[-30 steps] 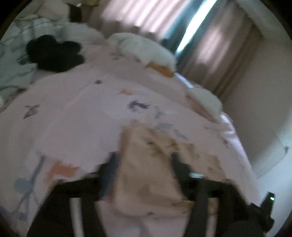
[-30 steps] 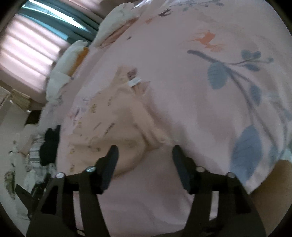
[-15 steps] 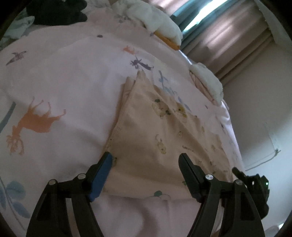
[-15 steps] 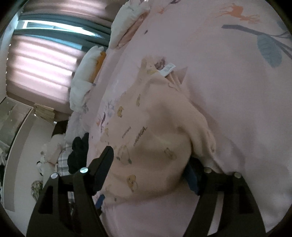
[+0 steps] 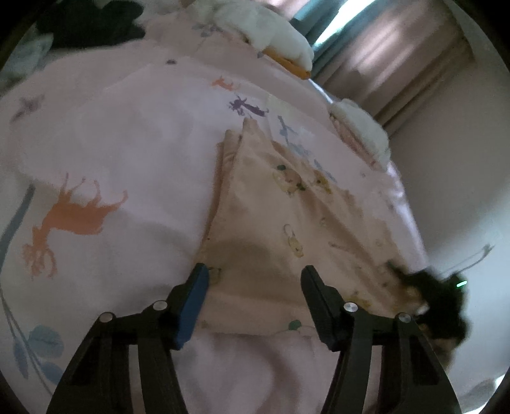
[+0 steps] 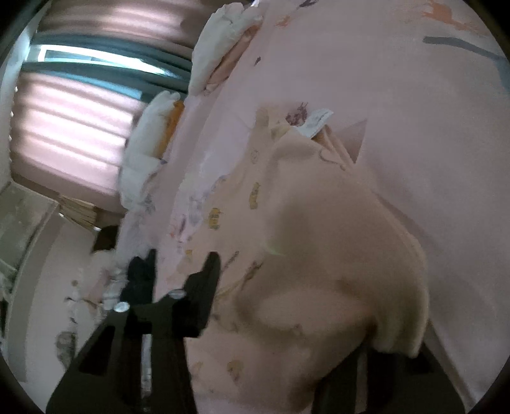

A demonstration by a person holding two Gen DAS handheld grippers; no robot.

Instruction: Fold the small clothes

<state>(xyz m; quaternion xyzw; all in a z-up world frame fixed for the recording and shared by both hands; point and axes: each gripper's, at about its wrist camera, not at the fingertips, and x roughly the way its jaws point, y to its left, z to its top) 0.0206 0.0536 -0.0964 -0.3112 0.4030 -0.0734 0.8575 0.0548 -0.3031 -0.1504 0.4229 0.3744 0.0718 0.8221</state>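
Two grippers: both seen over one garment on a bed.
Left gripper (image 5: 255,280): jaws spread wide, nothing held; near edge of the garment lies between the fingers.
Right gripper (image 6: 287,286): left finger seen, right finger hidden under raised cloth; jaw state cannot be told.
Garment (image 5: 287,216): beige, small prints, laid flat on the bedsheet; one part bunched up over the right gripper (image 6: 334,261), white tag (image 6: 317,122) shown at far end.
Bedsheet (image 5: 111,143): pink, animal prints.
Pillows (image 5: 264,25): white, at far edge by curtains (image 5: 398,47).
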